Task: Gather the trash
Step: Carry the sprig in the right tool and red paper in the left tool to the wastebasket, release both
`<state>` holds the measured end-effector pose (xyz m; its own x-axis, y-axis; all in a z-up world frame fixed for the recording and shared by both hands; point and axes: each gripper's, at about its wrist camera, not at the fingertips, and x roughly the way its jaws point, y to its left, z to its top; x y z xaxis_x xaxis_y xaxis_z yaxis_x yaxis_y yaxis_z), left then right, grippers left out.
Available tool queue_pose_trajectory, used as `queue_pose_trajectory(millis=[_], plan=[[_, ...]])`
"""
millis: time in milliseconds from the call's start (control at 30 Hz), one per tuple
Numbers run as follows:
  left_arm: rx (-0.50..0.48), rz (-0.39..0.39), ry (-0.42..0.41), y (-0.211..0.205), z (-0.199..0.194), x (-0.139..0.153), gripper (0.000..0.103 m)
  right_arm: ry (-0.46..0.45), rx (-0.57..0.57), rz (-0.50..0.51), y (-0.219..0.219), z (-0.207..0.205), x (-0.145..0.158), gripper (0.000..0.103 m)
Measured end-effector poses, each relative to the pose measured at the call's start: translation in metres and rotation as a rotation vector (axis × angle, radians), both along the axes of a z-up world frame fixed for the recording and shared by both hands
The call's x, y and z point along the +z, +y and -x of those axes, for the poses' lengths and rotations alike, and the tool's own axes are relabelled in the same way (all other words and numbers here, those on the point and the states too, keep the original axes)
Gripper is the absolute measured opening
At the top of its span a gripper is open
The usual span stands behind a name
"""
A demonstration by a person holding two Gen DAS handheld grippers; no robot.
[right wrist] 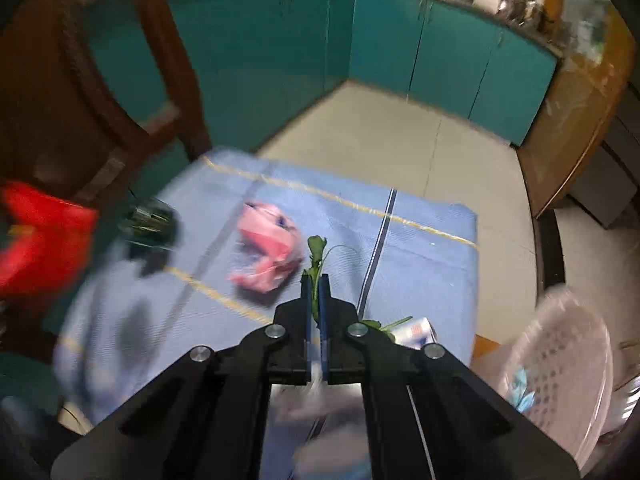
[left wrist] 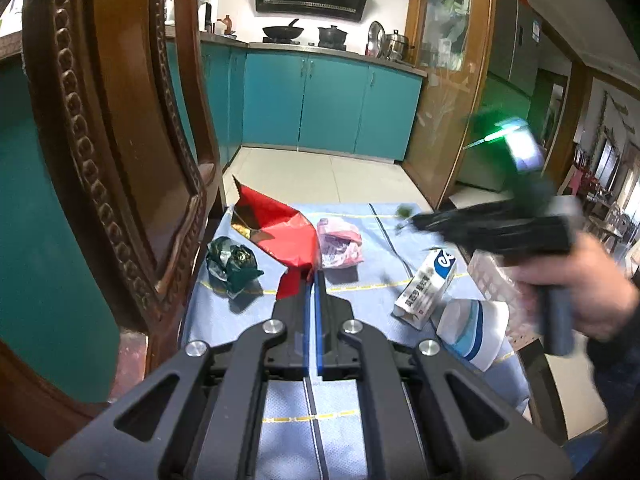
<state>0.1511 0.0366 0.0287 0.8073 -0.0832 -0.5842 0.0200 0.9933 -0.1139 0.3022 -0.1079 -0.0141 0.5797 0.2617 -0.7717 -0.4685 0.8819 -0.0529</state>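
The right tool (right wrist: 315, 280) is pinching a leafy green stem (right wrist: 316, 258) above the tabletop (right wrist: 420, 248); the thin stem is risking slipping before reaching the basket (right wrist: 560, 364); the left tool (left wrist: 311, 276) is pressed together, empty.

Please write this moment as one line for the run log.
left tool: shut on red wrapper | right tool: shut on green leaf stem | basket: right of table

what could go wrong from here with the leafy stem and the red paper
1. The right gripper pinches only the thin green stem; leaves hang loose and could tear off before reaching the pink basket.
2. The left gripper, jaws nearly shut, nips just the red paper's edge, which may slip.
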Motion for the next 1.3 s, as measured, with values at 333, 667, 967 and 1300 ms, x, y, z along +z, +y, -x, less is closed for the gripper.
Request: queue_pose_trajectory(millis=[333,667,967,1300], plan=[[-0.059,0.023,0.091,-0.017,-0.006,-0.014,0.003,-0.079,-0.059,-0.302,-0.059,0.122,0.027,0.004],[-0.092,-0.016,0.126,-0.038,-0.007,-0.028,0.003,-0.075,-0.087,-0.314,-0.069,0.135,0.008,0.004],[-0.085,-0.016,0.138,-0.041,-0.009,-0.034,0.003,-0.075,-0.088,-0.289,-0.069,0.141,0.001,0.004],[-0.071,-0.023,0.129,-0.036,-0.008,-0.032,0.003,-0.072,-0.078,-0.287,-0.066,0.141,0.001,0.004]])
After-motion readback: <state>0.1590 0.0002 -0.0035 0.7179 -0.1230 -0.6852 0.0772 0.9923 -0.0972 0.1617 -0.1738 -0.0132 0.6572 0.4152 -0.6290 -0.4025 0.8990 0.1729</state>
